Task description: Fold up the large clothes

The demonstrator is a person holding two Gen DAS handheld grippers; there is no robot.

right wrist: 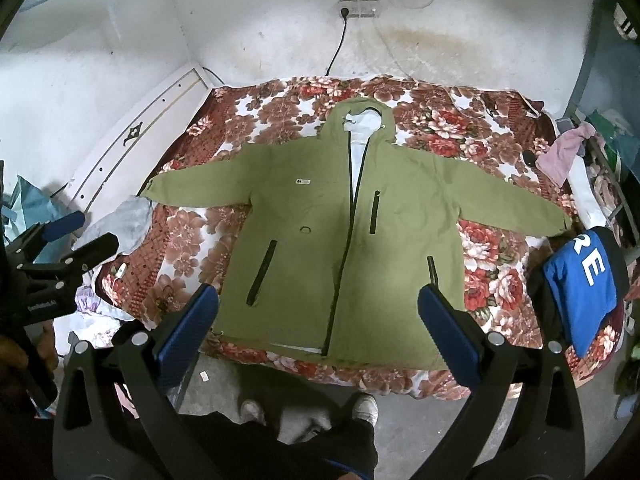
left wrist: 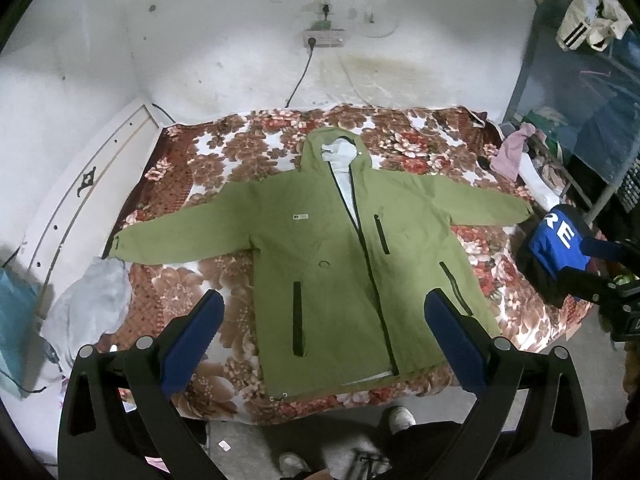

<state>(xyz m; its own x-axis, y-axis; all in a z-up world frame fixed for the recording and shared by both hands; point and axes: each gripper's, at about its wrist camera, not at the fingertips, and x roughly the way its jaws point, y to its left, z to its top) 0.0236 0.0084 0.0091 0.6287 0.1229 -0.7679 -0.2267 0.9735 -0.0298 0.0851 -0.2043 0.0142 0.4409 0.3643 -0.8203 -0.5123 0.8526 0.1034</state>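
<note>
A green hooded jacket (left wrist: 332, 248) lies flat and face up on the floral bed, sleeves spread wide, hood toward the wall, zipper partly open. It also shows in the right wrist view (right wrist: 320, 232). My left gripper (left wrist: 324, 312) is open and empty, held above the jacket's hem at the near bed edge. My right gripper (right wrist: 318, 304) is open and empty, also above the hem. The right gripper appears at the right edge of the left wrist view (left wrist: 600, 264), and the left gripper at the left edge of the right wrist view (right wrist: 76, 232).
The floral blanket (left wrist: 224, 160) covers the bed. A grey garment (left wrist: 92, 304) lies at its left edge, a blue and black garment (left wrist: 556, 240) at its right. A rack with clothes (left wrist: 580, 120) stands on the right. A white headboard (left wrist: 80, 192) is on the left. My feet (left wrist: 400, 420) stand at the near edge.
</note>
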